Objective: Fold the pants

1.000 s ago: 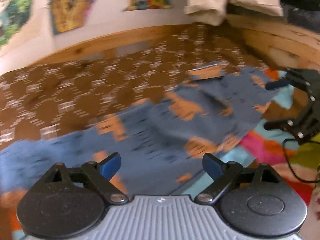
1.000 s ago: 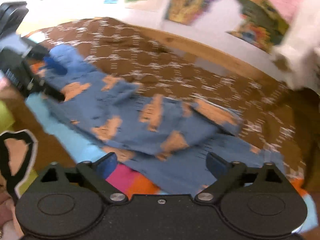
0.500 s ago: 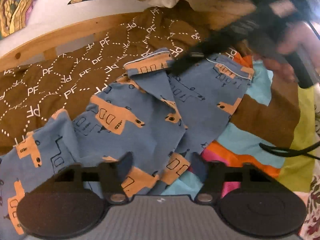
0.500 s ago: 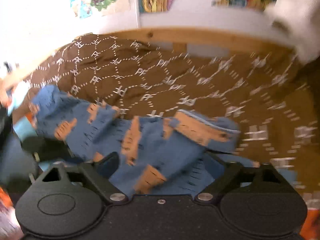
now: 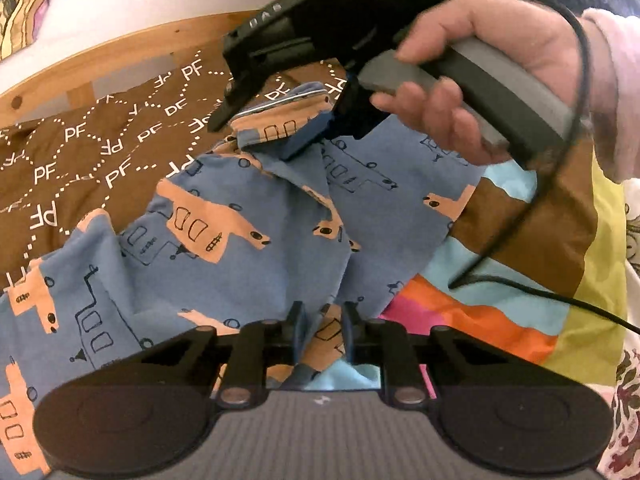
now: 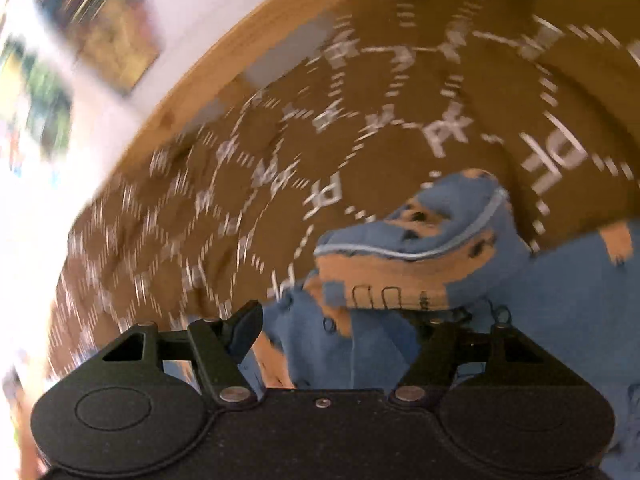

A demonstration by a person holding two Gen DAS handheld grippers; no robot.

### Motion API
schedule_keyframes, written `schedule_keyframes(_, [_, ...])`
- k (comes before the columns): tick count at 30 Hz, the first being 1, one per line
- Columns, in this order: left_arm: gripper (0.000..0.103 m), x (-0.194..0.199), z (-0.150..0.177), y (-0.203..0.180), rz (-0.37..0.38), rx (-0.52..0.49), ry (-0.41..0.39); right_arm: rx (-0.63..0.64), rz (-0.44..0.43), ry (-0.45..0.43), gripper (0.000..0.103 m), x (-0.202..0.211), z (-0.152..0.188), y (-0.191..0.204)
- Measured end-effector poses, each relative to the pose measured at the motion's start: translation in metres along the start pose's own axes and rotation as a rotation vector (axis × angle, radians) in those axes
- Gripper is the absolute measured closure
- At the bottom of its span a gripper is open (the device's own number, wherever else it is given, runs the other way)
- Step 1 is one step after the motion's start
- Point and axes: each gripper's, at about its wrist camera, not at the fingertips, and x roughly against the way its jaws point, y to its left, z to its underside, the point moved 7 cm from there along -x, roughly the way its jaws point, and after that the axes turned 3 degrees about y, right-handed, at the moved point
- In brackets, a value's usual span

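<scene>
Pants (image 5: 248, 248) pinched by left gripper (image 5: 320, 332), right gripper (image 5: 264, 132) alongside.

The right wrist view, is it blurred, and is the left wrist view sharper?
Right wrist view: strong motion blur streaks the brown PF bedspread and wall pictures; the pants are soft. Left wrist view: sharp, the pants print is readable; fisheye bends the wooden bed frame.

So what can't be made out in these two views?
- Left wrist: left gripper fingertips sit in a pants fold; whether they actually pinch it is unclear.
- Left wrist: pants' left end cut off by the edge.
- Right wrist: right gripper's right finger hidden behind pants; motion blur smears the bedspread.
</scene>
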Motion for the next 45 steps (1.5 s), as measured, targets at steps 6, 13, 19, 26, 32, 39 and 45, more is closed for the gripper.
schedule_keyframes(6, [0.091,0.0,-0.001,-0.003,-0.014,-0.012,0.015,-0.248,0.059,-0.082,0.08,0.004,-0.005,-0.024])
schedule_keyframes(13, [0.099,0.001,-0.001,0.002,-0.026,0.025,0.013,-0.211,0.055,-0.157,0.101,0.039,-0.006,-0.034])
schedule_keyframes(19, [0.101,0.005,-0.003,0.004,-0.027,0.038,0.001,-0.067,0.091,-0.174,0.103,0.089,-0.01,-0.036])
schedule_keyframes(26, [0.101,0.008,-0.002,0.004,-0.027,0.018,-0.002,0.096,0.236,-0.187,0.103,0.157,-0.009,-0.059])
schedule_keyframes(32, [0.101,0.01,-0.002,0.005,-0.029,0.011,0.001,0.052,0.203,-0.085,0.073,0.151,0.026,-0.079])
schedule_keyframes(39, [0.101,0.009,-0.001,0.005,-0.034,0.004,0.011,-0.234,-0.043,-0.099,0.048,0.093,0.06,-0.074])
schedule_keyframes(45, [0.101,0.008,-0.001,0.005,-0.042,-0.004,0.009,-0.517,-0.179,-0.292,0.041,0.069,0.067,-0.084])
